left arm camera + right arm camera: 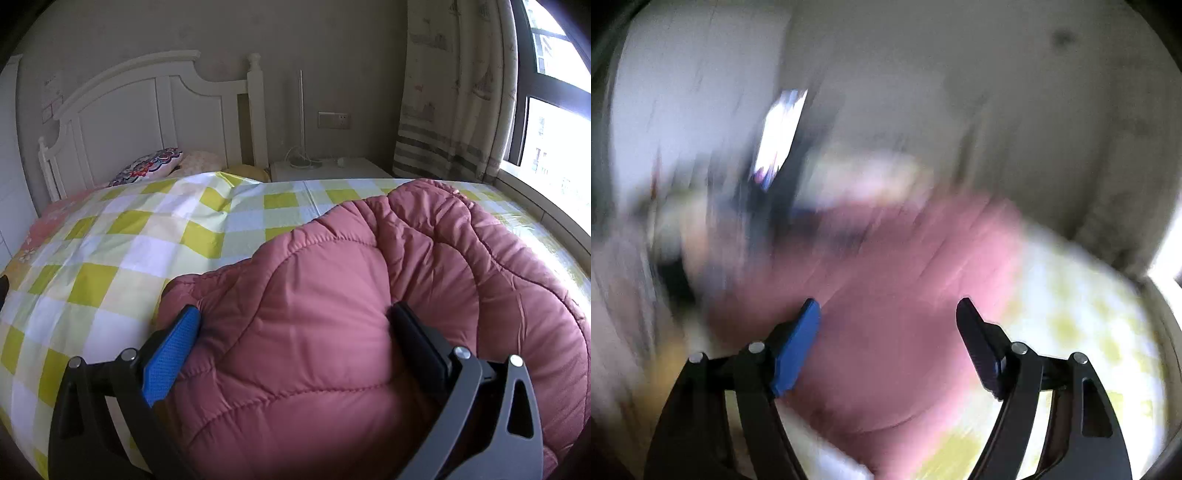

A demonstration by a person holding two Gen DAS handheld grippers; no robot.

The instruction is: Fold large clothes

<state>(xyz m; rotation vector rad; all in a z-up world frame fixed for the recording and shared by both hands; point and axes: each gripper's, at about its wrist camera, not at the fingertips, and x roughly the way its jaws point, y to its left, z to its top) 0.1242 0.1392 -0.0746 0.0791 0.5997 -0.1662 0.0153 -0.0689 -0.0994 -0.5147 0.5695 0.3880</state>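
Pink quilted puffer coat point(332, 295) lies bunched on the bed, on top of the yellow-and-white checked sheet point(122, 258), toward the window side of the bed and away from the white headboard point(147, 110). Left gripper point(295, 325) sits low over the near fold of the coat, jaws spread wide with a thick bulge of padding filling the gap; blue pad point(166, 358) touches the coat's left edge, black finger point(417, 343) is sunk into a crease, but can't tell whether they actually pinch it or just straddle it. Patterned pillow point(151, 166) lies at the headboard end of the bed; white nightstand point(332, 170) stands beyond the bed's far side, striped curtain point(450, 110) past that by the window point(554, 110). Right wrist view is badly motion-blurred: right gripper point(888, 314) has jaws standing apart, nothing between them, pink coat only a smear behind the fingers, checked sheet to its right.
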